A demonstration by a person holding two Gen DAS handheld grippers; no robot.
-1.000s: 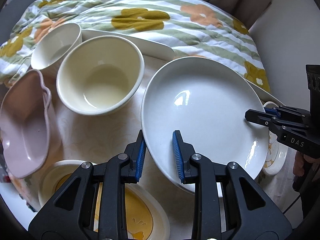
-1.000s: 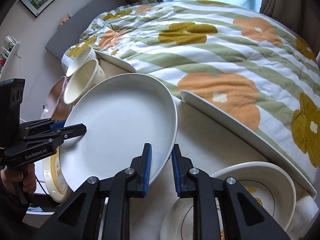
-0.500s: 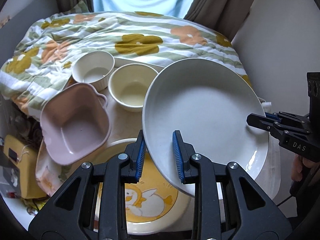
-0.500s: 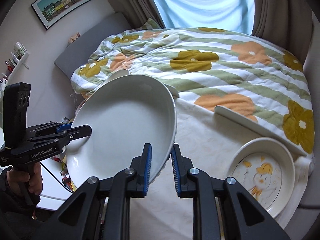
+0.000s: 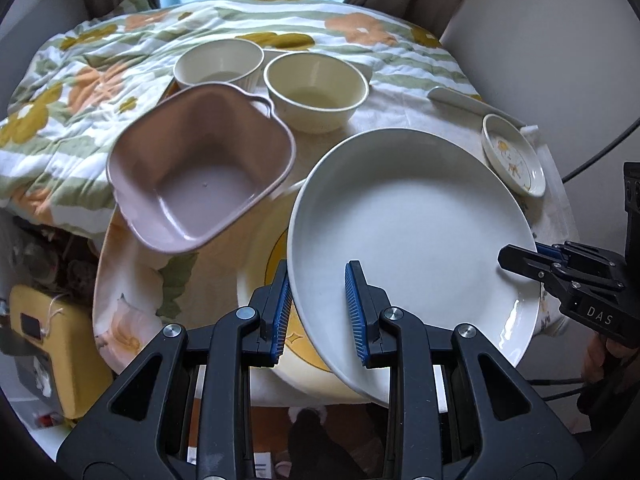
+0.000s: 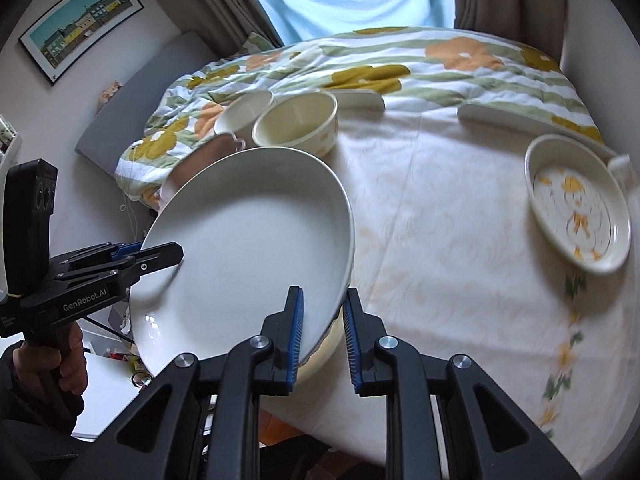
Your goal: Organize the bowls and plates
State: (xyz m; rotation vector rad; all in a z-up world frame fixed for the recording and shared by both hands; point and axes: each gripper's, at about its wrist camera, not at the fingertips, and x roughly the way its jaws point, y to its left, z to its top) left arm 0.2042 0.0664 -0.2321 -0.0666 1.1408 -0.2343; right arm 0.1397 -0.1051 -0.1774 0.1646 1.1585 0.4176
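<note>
Both grippers hold a large white plate by opposite rims, tilted above the table; it also shows in the right wrist view. My left gripper is shut on its near rim. My right gripper is shut on the other rim and shows in the left wrist view. Under the plate lies a yellow cartoon plate, mostly hidden. A pink square bowl, a cream bowl and a white ribbed bowl stand behind it.
A small duck-print plate lies at the table's right, also in the left wrist view. A flowered quilt lies behind the table. A yellow box sits low on the left. The tablecloth is bare between the plates.
The large white plate has been lifted and carried back toward the near left edge, over the yellow cartoon plate. Both grippers keep their hold on it.
</note>
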